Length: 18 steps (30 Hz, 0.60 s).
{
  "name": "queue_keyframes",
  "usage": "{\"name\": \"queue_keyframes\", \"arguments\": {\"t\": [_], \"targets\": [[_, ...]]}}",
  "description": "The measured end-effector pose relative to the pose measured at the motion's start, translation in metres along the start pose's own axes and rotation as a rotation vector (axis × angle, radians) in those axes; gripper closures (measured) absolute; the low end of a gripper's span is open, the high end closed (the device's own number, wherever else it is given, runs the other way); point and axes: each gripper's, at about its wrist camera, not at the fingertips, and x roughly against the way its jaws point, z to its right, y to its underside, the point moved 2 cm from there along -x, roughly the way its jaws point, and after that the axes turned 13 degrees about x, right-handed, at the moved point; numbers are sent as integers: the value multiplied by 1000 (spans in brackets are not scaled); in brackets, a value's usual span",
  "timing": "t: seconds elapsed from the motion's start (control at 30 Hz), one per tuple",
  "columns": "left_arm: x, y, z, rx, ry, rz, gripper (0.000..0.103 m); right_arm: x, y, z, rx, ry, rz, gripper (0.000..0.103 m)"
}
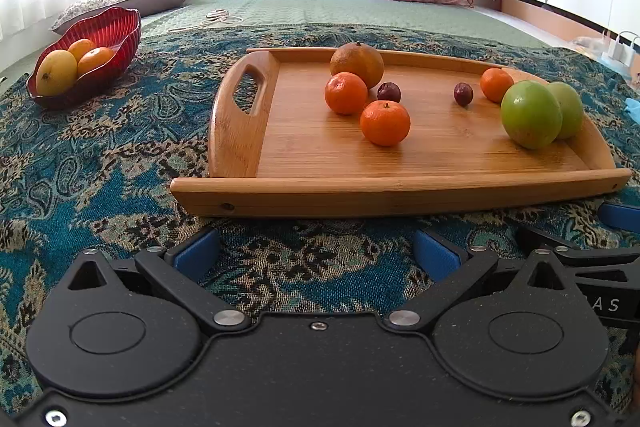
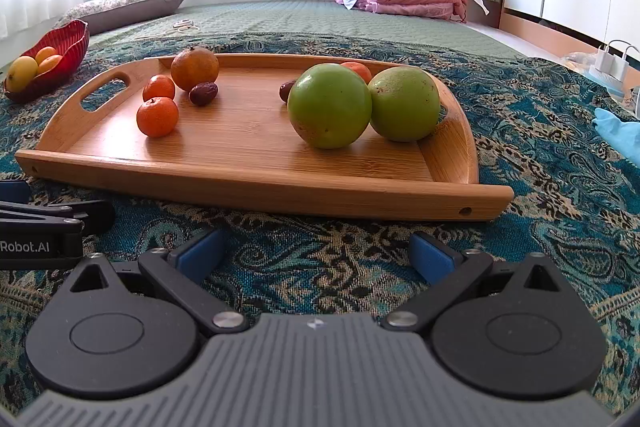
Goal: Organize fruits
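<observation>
Fingers point(image 1: 196, 254) of both grippers wide apart, empty, short of tray point(image 1: 400, 193).

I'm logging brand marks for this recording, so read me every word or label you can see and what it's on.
"Robot.AI": white print on the side of the left gripper, cut off at the frame edge, seen from the right wrist.
"A S": letters on the right gripper, partly cut off, seen from the left wrist.
Nothing else is readable.
</observation>
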Motion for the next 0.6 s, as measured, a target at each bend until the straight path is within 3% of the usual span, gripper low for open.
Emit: {"name": "queue_keyframes", "arguments": {"t": [0.6], "targets": [[-1, 2, 0, 0, -11, 6, 0, 0, 0, 0, 2, 2, 2, 0]]}}
